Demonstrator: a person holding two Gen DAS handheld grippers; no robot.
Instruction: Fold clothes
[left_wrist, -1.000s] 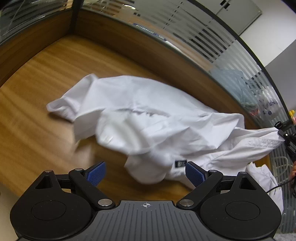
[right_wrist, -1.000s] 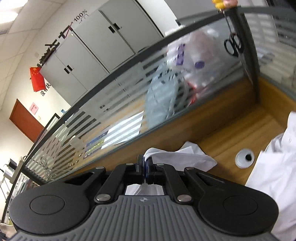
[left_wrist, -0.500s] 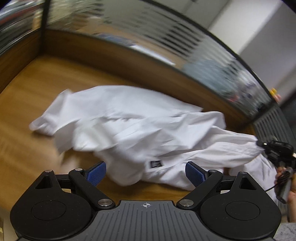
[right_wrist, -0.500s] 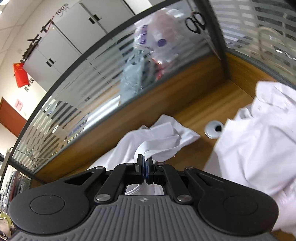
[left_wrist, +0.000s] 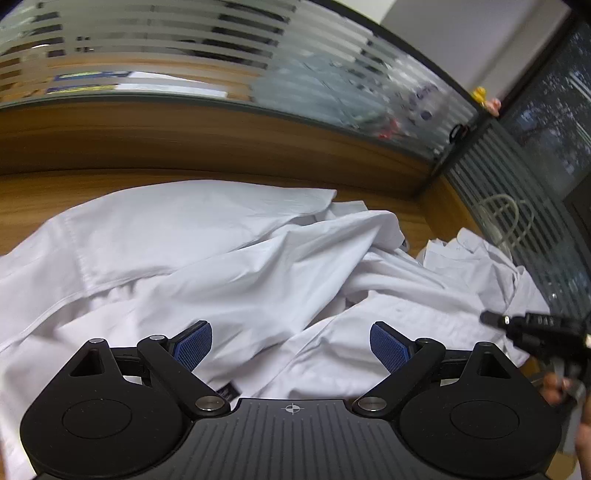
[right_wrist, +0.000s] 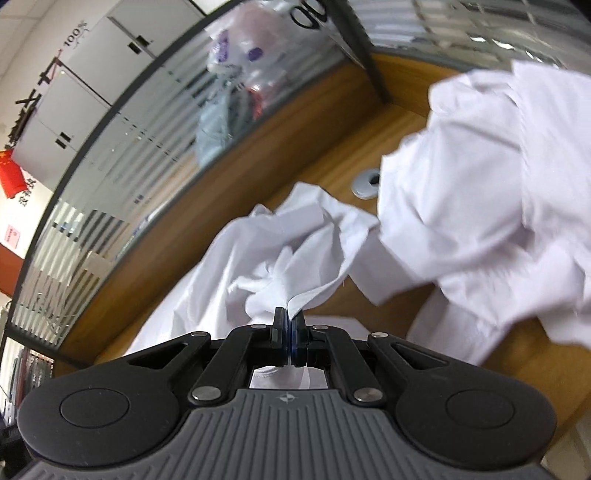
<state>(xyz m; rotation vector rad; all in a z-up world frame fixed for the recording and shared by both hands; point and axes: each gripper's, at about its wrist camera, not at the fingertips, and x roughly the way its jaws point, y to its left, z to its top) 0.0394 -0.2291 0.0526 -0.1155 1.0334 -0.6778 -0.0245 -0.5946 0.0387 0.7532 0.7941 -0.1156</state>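
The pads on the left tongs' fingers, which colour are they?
Blue, with a fine ribbed texture; the pads show best in the left wrist view, above the white shirt.

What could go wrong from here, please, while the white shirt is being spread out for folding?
1. The right gripper pinches only a thin edge of the shirt; a pull might slip it free.
2. The shirt lies bunched in overlapping layers, so the open left gripper hovering above could grab several at once.
3. Cloth partly covers the cable hole in the desk and might snag there.
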